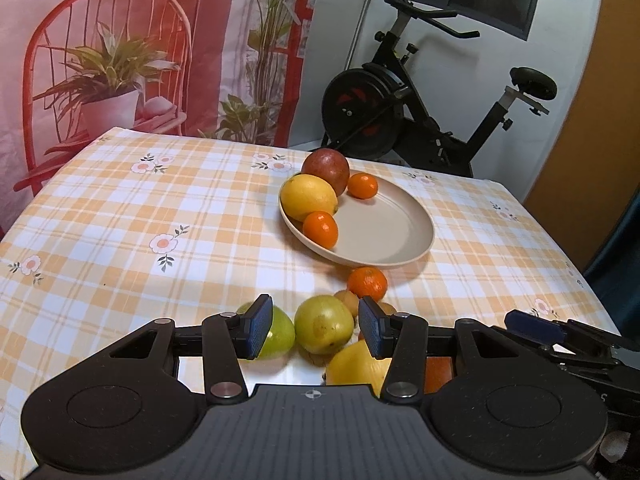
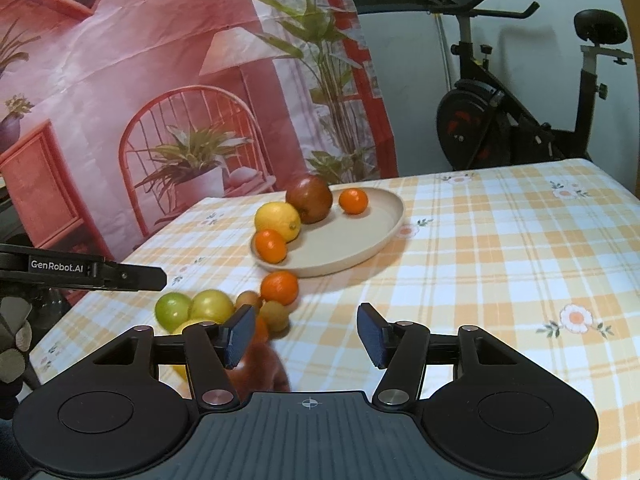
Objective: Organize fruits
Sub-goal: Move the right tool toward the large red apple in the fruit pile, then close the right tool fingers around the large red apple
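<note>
Left wrist view: my left gripper [image 1: 316, 326] sits low in the frame with its jaws parted and nothing pressed between the blue pads. A yellow-green fruit [image 1: 324, 324] shows in the gap, though I judge it lies on the table beyond the tips, not held. A green fruit [image 1: 280, 334] peeks out behind the left pad, a large yellow fruit [image 1: 354, 364] lies lower right of centre, and a loose mandarin [image 1: 367, 283] rests just below the beige plate [image 1: 400, 232]. The plate, at frame centre, already carries a lemon [image 1: 308, 197], a dark red fruit [image 1: 326, 168] and two small mandarins, with its right half bare. So the sorting looks partly done, and I read this step as lining up on the near cluster.

Right wrist view: my right gripper [image 2: 306, 334] is open too, holding nothing; only checked tablecloth [image 2: 500, 240] fills most of the gap. A brownish-red fruit [image 2: 262, 370] lies blurred just beside its left pad, at lower centre. The remaining pile sits left of centre, the plate above it.

Next I'd centre one gripper on a single fruit, close gently since round fruit rolls, then carry it to the plate's bare side.
</note>
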The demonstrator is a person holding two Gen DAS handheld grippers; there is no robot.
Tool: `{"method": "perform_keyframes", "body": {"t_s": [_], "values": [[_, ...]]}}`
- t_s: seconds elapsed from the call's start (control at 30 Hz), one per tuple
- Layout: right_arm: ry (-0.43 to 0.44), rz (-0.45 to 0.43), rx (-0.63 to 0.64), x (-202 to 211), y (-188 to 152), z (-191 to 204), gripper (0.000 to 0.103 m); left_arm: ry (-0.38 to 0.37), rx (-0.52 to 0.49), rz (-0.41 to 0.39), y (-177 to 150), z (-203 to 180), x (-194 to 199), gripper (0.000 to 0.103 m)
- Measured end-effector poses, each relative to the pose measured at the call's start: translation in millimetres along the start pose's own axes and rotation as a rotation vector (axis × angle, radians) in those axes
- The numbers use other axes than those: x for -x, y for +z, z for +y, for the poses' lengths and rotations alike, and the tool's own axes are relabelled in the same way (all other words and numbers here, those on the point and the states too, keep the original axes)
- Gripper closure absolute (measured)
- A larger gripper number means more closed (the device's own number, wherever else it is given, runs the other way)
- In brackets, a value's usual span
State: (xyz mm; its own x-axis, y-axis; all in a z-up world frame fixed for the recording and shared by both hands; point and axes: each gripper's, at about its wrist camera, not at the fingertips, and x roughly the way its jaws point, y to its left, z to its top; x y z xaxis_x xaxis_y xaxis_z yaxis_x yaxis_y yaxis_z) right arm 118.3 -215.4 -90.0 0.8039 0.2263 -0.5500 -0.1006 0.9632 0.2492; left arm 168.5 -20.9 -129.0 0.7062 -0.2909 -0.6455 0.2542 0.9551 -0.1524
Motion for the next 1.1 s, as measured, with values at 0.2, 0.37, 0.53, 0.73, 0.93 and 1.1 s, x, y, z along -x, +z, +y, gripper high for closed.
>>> {"method": "perform_keyframes", "body": {"t_s": [0.2, 0.37, 0.53, 0.73, 0.93, 1.1], "values": [[0.024, 0.022, -0.004, 9.6, -6.4, 11.9, 0.043, -0.003, 0.005, -0.018, -5.7, 0.5, 15.2, 0.048], [0.052, 0.037, -0.001, 13.9, -10.1, 20.0, 0.035, 0.002, -0.009, -0.03, -9.6, -2.3, 24.4, 0.042], [0.057, 0.075, -0.012, 9.1, -14.7, 19.6, 0.033, 0.01, -0.017, -0.035, -11.0, -2.9, 24.4, 0.041], [0.091, 0.112, 0.003, 0.7, -20.5, 22.3, 0.033, 0.021, -0.036, -0.015, -13.7, -5.6, 17.9, 0.037], [0.102, 0.147, -0.003, -9.0, -26.5, 21.0, 0.033, 0.013, -0.036, -0.006, -15.1, -6.5, 14.4, 0.036], [0.114, 0.171, 0.007, -15.7, -30.8, 22.8, 0.033, 0.004, -0.035, 0.001, -15.7, -7.7, 10.9, 0.036]]}}
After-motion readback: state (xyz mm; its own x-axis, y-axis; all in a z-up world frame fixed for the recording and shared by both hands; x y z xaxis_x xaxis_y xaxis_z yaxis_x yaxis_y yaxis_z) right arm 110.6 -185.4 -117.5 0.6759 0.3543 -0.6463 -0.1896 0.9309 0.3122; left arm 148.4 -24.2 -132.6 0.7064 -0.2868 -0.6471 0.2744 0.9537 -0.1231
